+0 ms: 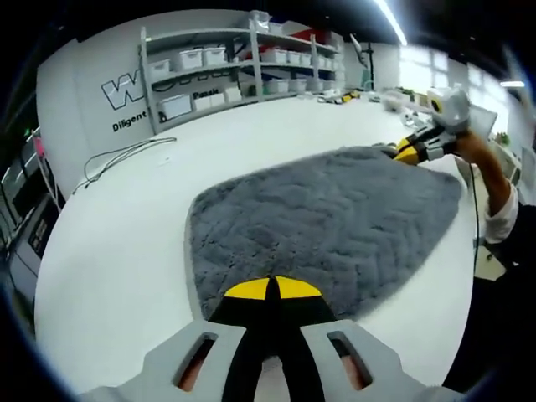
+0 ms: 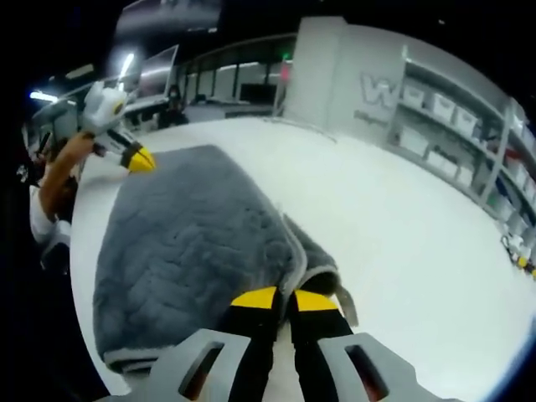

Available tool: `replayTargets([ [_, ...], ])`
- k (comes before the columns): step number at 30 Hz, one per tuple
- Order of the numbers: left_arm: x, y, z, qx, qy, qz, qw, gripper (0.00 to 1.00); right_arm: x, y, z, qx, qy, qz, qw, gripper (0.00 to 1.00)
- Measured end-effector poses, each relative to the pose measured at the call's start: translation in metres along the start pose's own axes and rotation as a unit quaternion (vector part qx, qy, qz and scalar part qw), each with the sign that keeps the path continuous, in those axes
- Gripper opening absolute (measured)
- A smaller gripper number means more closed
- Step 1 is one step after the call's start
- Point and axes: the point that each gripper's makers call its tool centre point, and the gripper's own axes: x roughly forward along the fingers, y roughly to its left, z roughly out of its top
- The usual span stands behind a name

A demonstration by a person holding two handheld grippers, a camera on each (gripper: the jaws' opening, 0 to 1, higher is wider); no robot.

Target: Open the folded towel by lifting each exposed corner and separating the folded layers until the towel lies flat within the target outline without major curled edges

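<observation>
My left claw (image 1: 272, 289): yellow tips pressed together w/ no gap, sitting at the near edge of the towel; can't tell if any cloth is caught between them. In the right gripper view it's at the towel's far corner (image 2: 138, 159), tips touching the pile, my hand (image 2: 63, 163) behind it.
My right claw (image 2: 285, 299): tips close but a thin slit between them, a bunched fold of towel edge right at the tips; looks clamped on that edge. In the left gripper view it's at the far right corner (image 1: 408, 152), tips down on the cloth.
Towel (image 1: 327, 222): grey, fluffy, wavy-ribbed pile, spread on the white table (image 1: 126, 243). Mostly flat in the left gripper view. In the right gripper view the edge by my right claw is rolled up, w/ a 2nd layer showing under it (image 2: 314, 260).
Outline: can't make one out on the table.
Cable (image 1: 117, 155): thin, looped on the table, well apart from the towel, on the shelf side.
Shelves (image 1: 226, 67): behind the table, w/ white bins (image 1: 191, 59).
Wall: white w/ dark lettering (image 1: 126, 90), partly cut off.
</observation>
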Motion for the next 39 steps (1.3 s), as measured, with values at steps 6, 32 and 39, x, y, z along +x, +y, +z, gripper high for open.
replayTargets([
  [6, 0.003, 0.000, 0.001, -0.002, -0.001, 0.004, 1.0000, 0.01, -0.003, 0.003, -0.002, 0.000, 0.001, 0.005, 1.0000, 0.02],
  [32, 0.012, 0.015, 0.009, 0.008, -0.031, 0.039, 0.9987, 0.01, -0.018, 0.025, -0.011, -0.003, 0.030, 0.030, 0.9991, 0.03],
  [39, 0.019, 0.023, 0.014, 0.014, -0.039, 0.053, 0.9978, 0.01, -0.022, 0.037, -0.014, -0.018, 0.046, 0.041, 0.9979, 0.02],
])
